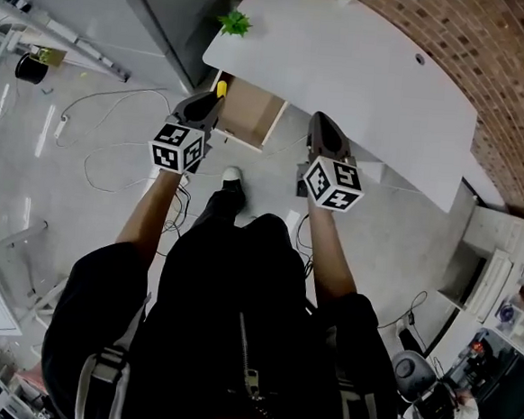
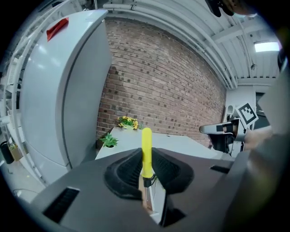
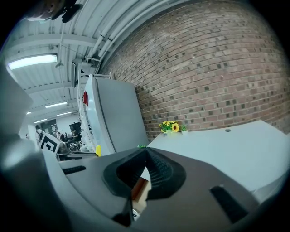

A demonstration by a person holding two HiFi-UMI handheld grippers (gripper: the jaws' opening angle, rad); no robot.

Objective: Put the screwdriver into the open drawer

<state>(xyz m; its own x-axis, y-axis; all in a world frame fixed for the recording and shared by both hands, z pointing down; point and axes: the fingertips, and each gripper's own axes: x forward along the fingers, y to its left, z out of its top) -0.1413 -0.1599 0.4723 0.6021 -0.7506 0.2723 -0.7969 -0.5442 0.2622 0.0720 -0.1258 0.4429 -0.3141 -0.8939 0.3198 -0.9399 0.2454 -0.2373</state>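
The screwdriver (image 2: 146,140) has a yellow handle that stands upright between the jaws of my left gripper (image 2: 146,156), which is shut on it. In the head view the left gripper (image 1: 207,102) hovers at the left edge of the open drawer (image 1: 249,114), with the screwdriver's yellow end (image 1: 221,89) showing beyond its tips. The drawer has a bare wooden inside and hangs under the white desk (image 1: 345,71). My right gripper (image 1: 322,122) is held to the right of the drawer, near the desk's front edge. Its jaws (image 3: 144,154) meet at the tips with nothing between them.
A tall grey cabinet (image 2: 59,90) stands left of the desk. A small green plant (image 1: 233,21) and yellow flowers (image 3: 171,127) sit on the desk's far end. A brick wall (image 1: 490,59) runs behind it. Cables (image 1: 95,146) trail over the floor to the left.
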